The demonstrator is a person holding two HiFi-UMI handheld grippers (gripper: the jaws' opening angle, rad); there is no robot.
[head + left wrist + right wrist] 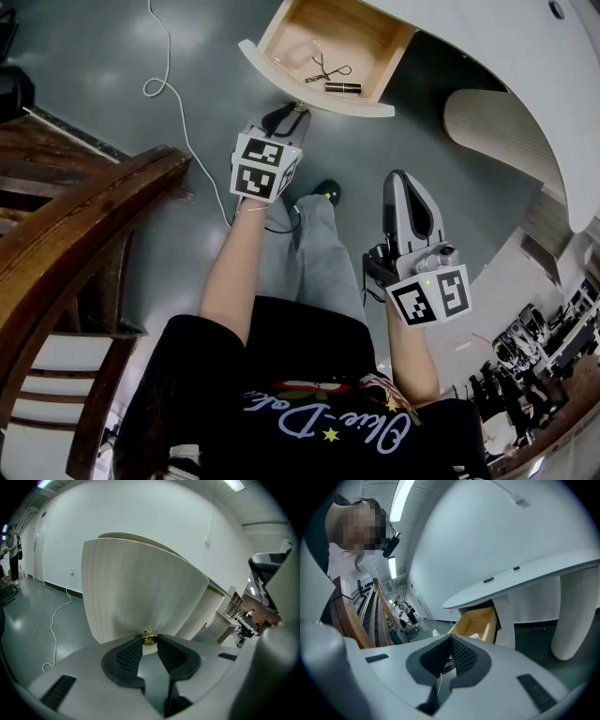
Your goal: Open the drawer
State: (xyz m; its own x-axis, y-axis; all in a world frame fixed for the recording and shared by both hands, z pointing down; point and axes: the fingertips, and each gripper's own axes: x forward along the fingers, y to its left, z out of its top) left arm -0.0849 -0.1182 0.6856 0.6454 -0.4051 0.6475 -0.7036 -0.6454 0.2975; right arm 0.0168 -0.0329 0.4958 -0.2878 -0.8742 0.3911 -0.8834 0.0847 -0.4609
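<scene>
Left gripper [287,116]: my jaws clamp the brass knob [149,638], mid-front of the drawer [319,101], which is pulled out towards me. Right gripper [451,641]: closed, empty, farther off.

The only writing I can find is pale cursive lettering [328,424] across the chest of my black T-shirt [281,375], upside down from here; it seems to read "Olive-Do…". Both marker cubes [265,169] [431,296] bear black-and-white square codes.
</scene>
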